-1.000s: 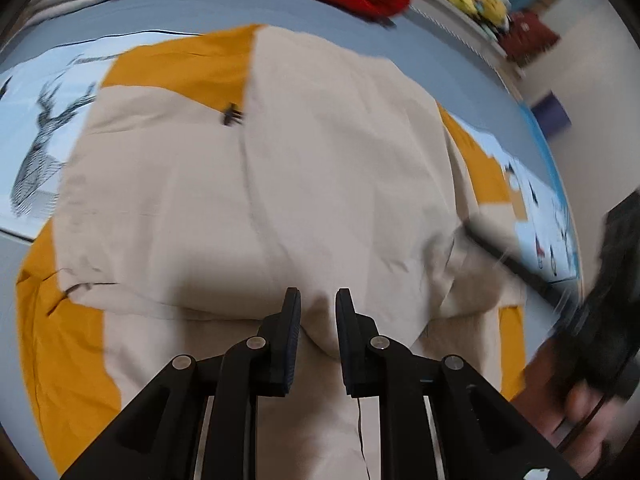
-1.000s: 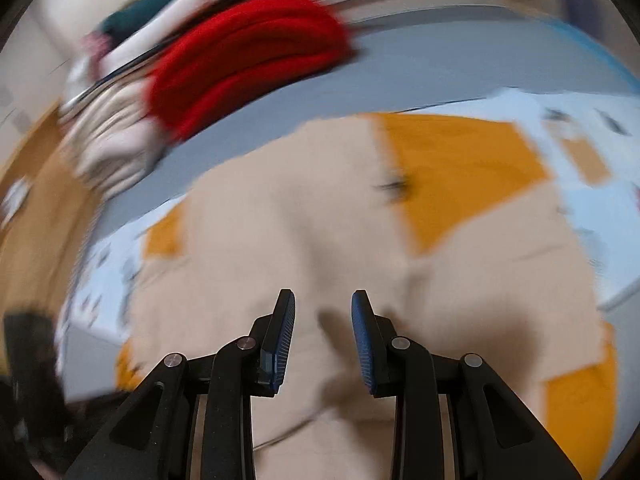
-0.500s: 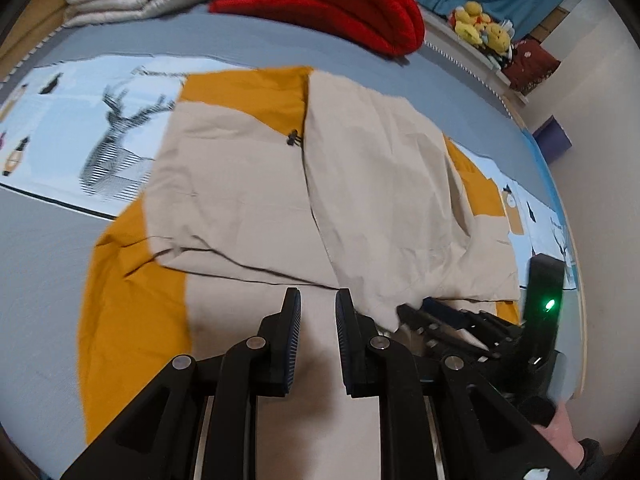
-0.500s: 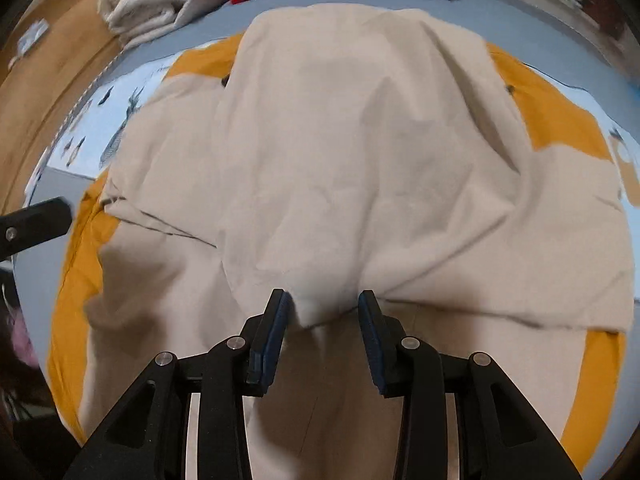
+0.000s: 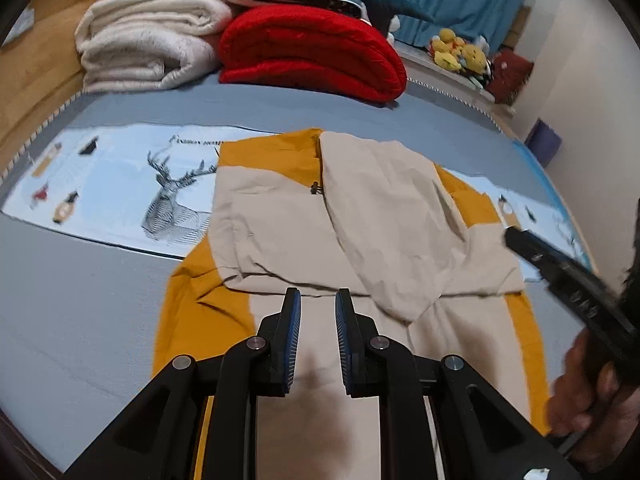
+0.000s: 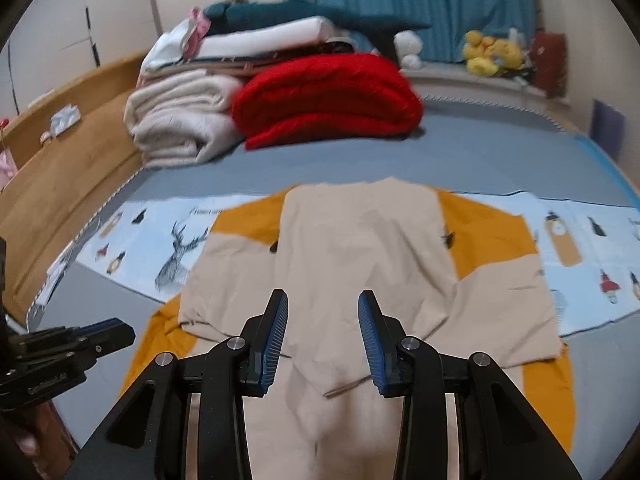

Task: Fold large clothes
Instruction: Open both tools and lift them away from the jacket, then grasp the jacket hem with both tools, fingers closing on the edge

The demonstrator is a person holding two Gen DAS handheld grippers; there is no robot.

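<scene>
On grey bedsheet [image 6: 360, 168], creased beige-mustard garment [image 6: 360, 248]

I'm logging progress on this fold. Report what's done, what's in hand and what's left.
Done: both sleeves of the beige and mustard garment are folded across its body, lying flat on the bed. In hand: nothing; the left gripper and right gripper are both open and empty above the lower body. Left: probably folding the long body up, since it lies fully extended toward the cameras.

the left hand-held gripper [image 5: 317, 336] is black plastic with silver screws. its fingers [image 5: 291, 338] have ribbed blue pads. the right hand-held gripper [image 6: 323, 334] looks the same.
</scene>
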